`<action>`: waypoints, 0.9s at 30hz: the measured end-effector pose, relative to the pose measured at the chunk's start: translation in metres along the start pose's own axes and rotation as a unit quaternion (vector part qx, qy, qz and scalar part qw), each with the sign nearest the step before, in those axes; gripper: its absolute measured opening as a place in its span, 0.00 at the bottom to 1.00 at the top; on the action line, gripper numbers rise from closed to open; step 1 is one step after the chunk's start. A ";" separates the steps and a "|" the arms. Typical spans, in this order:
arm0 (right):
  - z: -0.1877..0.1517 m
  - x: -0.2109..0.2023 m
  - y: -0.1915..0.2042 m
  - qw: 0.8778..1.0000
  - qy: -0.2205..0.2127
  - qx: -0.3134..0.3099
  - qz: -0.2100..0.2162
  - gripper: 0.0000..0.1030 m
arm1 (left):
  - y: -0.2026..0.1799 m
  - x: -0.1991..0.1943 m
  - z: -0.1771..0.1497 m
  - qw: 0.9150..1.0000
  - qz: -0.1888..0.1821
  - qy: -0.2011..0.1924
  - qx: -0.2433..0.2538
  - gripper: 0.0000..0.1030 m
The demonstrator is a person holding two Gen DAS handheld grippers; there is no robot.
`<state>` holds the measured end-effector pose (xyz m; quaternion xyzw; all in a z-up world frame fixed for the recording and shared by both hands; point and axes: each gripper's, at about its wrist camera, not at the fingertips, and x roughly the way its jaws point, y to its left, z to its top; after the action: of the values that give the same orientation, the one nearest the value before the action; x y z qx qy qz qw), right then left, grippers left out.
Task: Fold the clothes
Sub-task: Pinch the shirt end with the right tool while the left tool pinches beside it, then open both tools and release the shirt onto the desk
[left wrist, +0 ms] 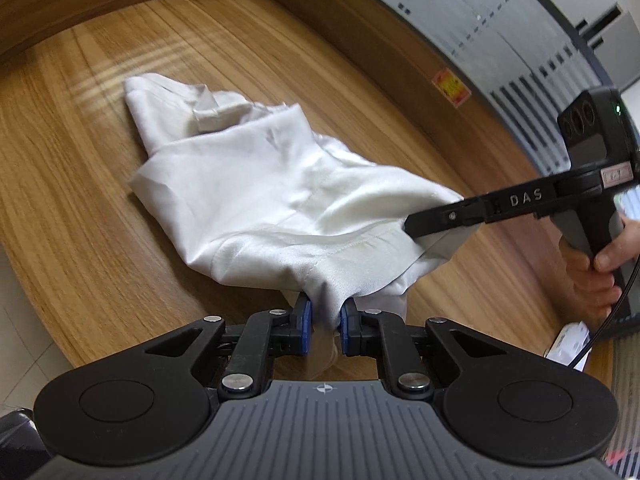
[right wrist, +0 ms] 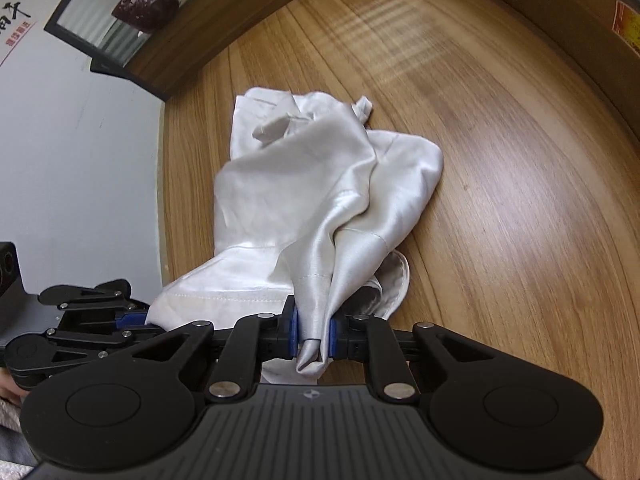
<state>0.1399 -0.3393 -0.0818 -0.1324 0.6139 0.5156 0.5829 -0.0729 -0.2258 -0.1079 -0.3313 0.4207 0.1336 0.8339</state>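
Wood-grain table (left wrist: 100, 184) with a white satiny garment (left wrist: 256, 184) bunched up on it, both grippers clamped on its near hem.

Nearest the cameras, the left gripper (left wrist: 325, 322) has its blue pads pinched on a gathered fold of the hem, and the right gripper (right wrist: 314, 334) is squeezed down on a twisted cone of the same shiny cloth, a little tail poking out underneath. So the near end hangs raised between the two while the far end lies crumpled on the tabletop. Fabric is smooth and glossy, with stitched seams and a small loop or tab at the far end. Plenty of bare wood all around it. Further out, a darker raised wooden rim (right wrist: 560, 12) borders the table, then a pale wall (right wrist: 80, 140).
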 end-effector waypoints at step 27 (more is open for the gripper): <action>-0.101 0.081 0.089 0.998 -0.005 0.036 -0.042 0.16 | 0.094 -0.024 -0.028 0.993 -0.003 0.072 0.098 0.16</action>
<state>-0.0095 -0.3446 -0.1292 -0.1344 0.6232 0.4691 0.6111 -0.1521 -0.1736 -0.1421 -0.2581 0.4895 0.0647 0.8304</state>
